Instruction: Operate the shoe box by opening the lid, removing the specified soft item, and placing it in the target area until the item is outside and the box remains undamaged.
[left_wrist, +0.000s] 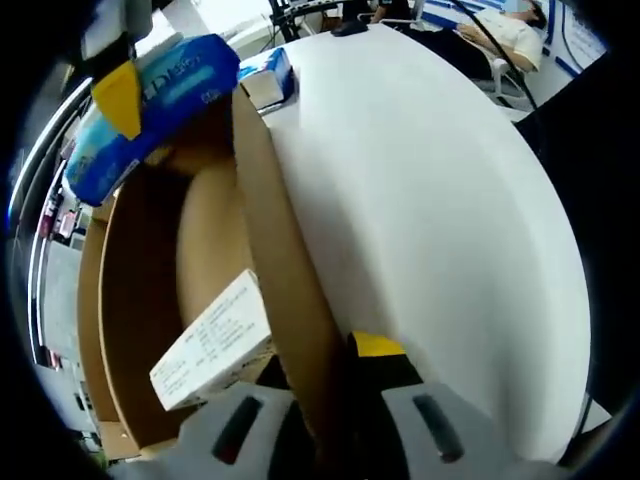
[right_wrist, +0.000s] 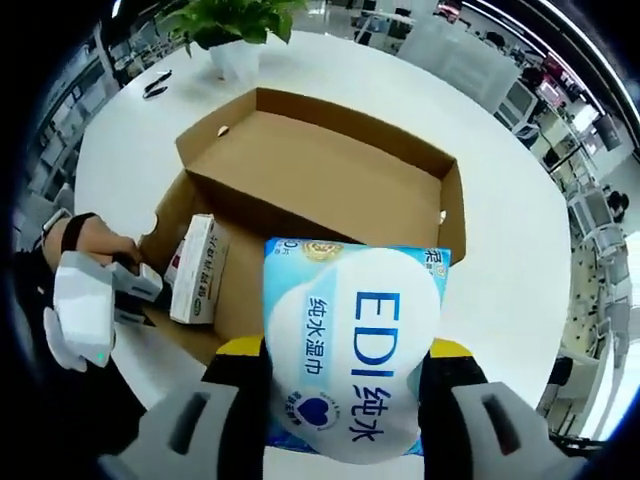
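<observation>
The wet wipes pack is clamped in the right gripper, lifted above the open shoe box. The left gripper pinches the box's wall, steadying it. Removal is under way; next, carry the pack onto the white table.

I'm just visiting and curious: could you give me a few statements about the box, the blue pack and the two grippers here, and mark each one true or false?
1. The shoe box has its lid open. True.
2. The right gripper is empty. False: its jaws are shut on the blue wet wipes pack.
3. A small white carton lies inside the box. True.
4. The left gripper is holding the potted plant. False: its jaws sit astride the box's side wall, and the plant stands apart on the white table.
5. The box is made of blue plastic. False: it is brown cardboard.
</observation>
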